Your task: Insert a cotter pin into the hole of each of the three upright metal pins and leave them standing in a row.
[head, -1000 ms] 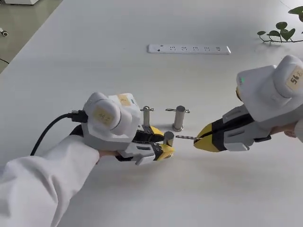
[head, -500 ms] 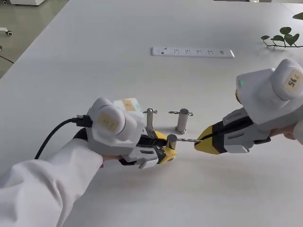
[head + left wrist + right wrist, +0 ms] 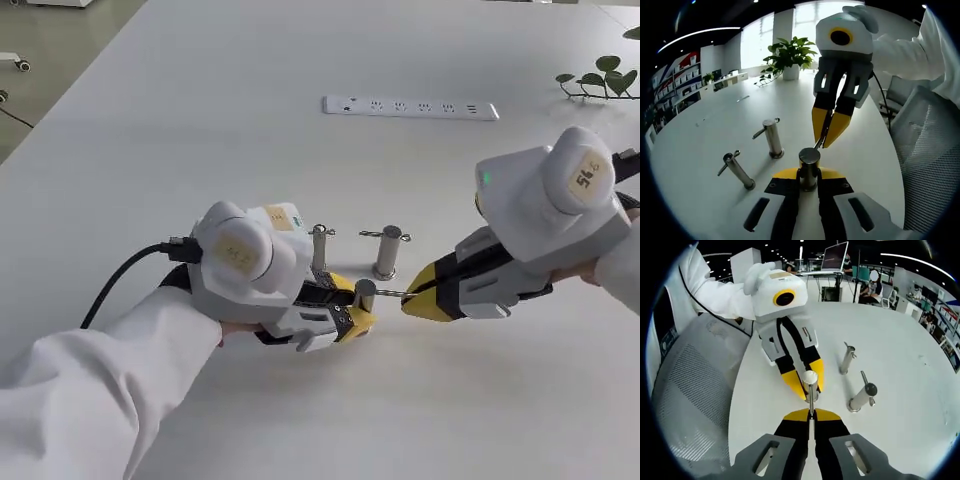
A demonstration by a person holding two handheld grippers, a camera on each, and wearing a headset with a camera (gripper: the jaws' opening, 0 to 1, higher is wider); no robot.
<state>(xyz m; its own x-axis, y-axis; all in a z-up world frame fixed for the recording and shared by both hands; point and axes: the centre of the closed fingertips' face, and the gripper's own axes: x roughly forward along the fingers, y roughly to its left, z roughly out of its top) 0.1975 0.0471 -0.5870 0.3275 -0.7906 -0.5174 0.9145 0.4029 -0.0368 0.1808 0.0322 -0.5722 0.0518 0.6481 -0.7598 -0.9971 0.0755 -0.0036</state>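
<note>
My left gripper (image 3: 358,312) has its yellow-tipped fingers (image 3: 785,174) clamped on a smooth, steel-grey cylindrical metal pin (image 3: 809,159), which stands upright on the matte white worktop (image 3: 200,130). My right gripper (image 3: 408,297) pinches a thin wire cotter pin (image 3: 390,293), held level. Its tip meets the pin's upper side; whether it is inside the hole I cannot tell. Just beyond stand a second pin (image 3: 322,246) and a third pin (image 3: 388,252), each flanged and crossed by wire. Farther off lies a white power strip (image 3: 410,106).
</note>
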